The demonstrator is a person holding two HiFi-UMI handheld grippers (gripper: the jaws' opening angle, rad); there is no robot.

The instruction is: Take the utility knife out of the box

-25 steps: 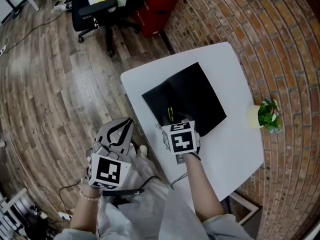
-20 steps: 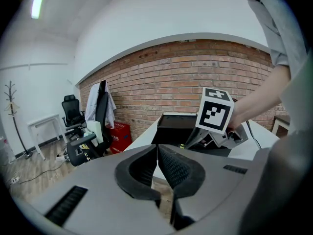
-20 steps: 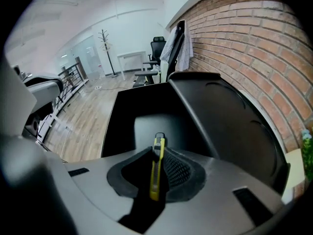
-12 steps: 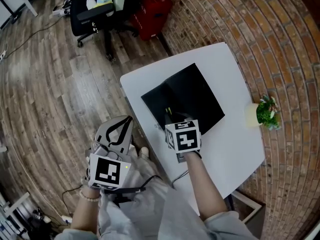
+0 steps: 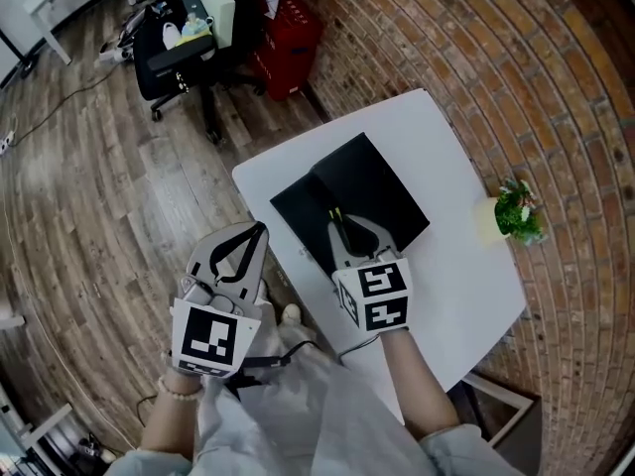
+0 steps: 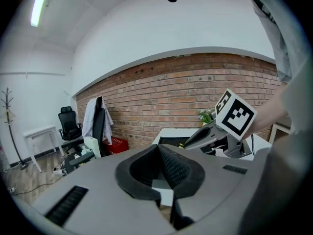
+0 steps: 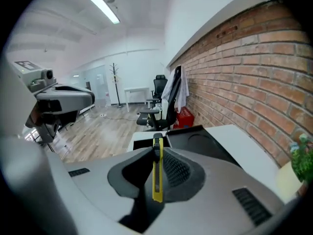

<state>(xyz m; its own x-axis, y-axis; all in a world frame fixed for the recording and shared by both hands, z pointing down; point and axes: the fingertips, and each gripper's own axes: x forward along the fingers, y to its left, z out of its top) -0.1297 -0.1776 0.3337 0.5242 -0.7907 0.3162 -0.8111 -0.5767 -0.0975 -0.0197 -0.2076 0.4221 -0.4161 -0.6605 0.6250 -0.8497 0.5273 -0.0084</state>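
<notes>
A yellow utility knife (image 7: 157, 173) is pinched between the jaws of my right gripper (image 7: 157, 148), its black tip poking past the fingertips. In the head view the right gripper (image 5: 342, 224) hangs over the open black box (image 5: 382, 188) on the white table (image 5: 456, 256), with the utility knife (image 5: 336, 217) raised above the box. My left gripper (image 5: 256, 234) hovers left of the table over the wooden floor, jaws closed with nothing between them. In the left gripper view the left gripper (image 6: 159, 148) points toward the table and the right gripper's marker cube (image 6: 235, 114).
A small potted plant (image 5: 518, 212) stands at the table's right edge beside the brick wall. A black office chair (image 5: 179, 38) and a red crate (image 5: 288, 30) sit on the floor beyond the table. A cable runs off the table's near edge.
My right gripper has pulled back toward me and lifted, bringing the yellow utility knife up out of the black box. The left gripper has stayed about where it was.
</notes>
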